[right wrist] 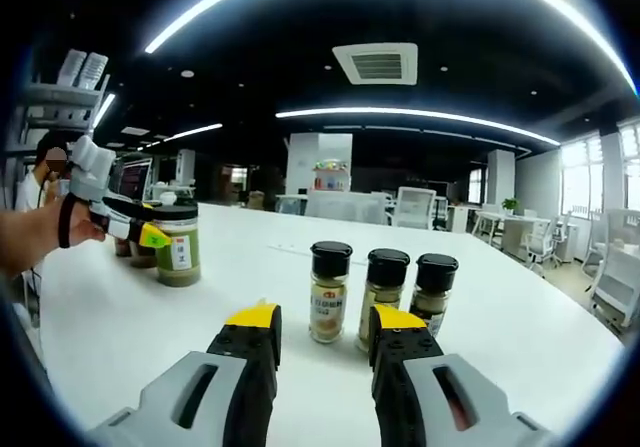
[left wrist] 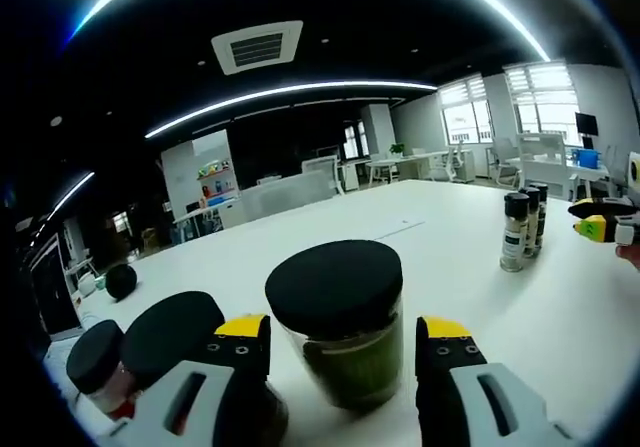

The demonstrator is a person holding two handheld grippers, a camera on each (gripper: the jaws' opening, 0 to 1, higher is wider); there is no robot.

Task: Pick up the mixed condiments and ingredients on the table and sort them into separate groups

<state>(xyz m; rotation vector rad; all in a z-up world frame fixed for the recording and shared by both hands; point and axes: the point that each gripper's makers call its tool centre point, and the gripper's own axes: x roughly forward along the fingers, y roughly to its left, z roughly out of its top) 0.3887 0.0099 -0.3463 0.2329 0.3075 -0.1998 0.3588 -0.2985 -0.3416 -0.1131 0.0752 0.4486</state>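
In the left gripper view, our left hand-held gripper point(left wrist: 343, 342) stood wide around the black-lidded glass jar of green condiment point(left wrist: 340, 322) on the white worktop point(left wrist: 420, 237), jaws flanking it without clearly touching. Two more black-lidded jars point(left wrist: 165, 342) sat just left, apparently one group.

In the right gripper view, our right hand-held gripper point(right wrist: 322, 332) was level, part-open and empty, near three small black-capped spice bottles point(right wrist: 385, 292) lined up as another group. Far left, a hand point(right wrist: 40, 235) held the left tool at the jar.
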